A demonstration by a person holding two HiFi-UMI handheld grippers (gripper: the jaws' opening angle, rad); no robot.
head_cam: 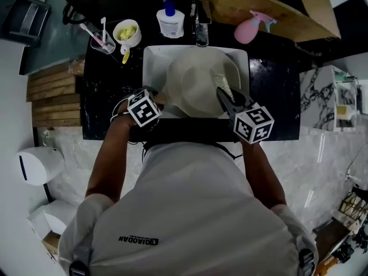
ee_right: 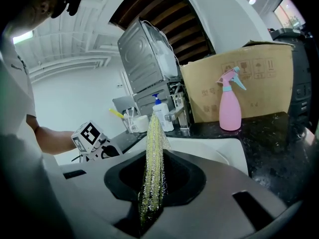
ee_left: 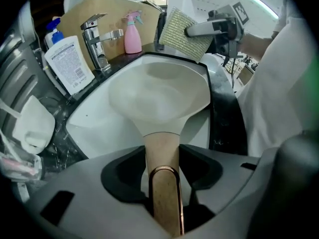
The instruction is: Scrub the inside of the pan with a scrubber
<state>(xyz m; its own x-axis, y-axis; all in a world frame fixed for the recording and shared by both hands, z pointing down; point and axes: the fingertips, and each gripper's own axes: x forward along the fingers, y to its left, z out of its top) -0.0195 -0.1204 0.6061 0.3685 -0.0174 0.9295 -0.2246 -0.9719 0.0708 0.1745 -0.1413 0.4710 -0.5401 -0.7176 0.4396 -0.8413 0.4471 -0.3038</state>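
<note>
**Handle (ee_left: 163, 183) lying loose between spread jaws while the scrubber is waiting**

Lowest in the left gripper view, the left hand-held gripper (ee_left: 163, 158) is standing with its jaws spread. The wooden handle is running up between them, with a dark gap showing on each side, so nothing is pinching it.

Just beyond, the cream pan (ee_left: 159, 93) is filling the middle of the frame. It is lying in the white sink (ee_left: 94, 123) with its inside facing up.

Farther off, at upper right, the right hand-held gripper (ee_right: 152, 183) is pinching the flat, glittery scrubber (ee_left: 187, 34) by one edge. It is holding the scrubber in the air over the far rim, clear of the pan.

Against the top of the frame, a tap (ee_left: 97, 39), a white soap bottle (ee_left: 67, 63) and a pink spray bottle (ee_left: 132, 31) are standing on the dark worktop (head_cam: 276, 96).

The likeliest trouble, as I am judging it:
- The first push of the scrubber could send the unheld pan sliding or turning in the sink, because the left jaws are not bracing the handle.
- The thin scrubber, gripped only along one edge, may fold or work out of the jaws under pressure.
- A long stroke toward the far rim could knock the tap.
</note>
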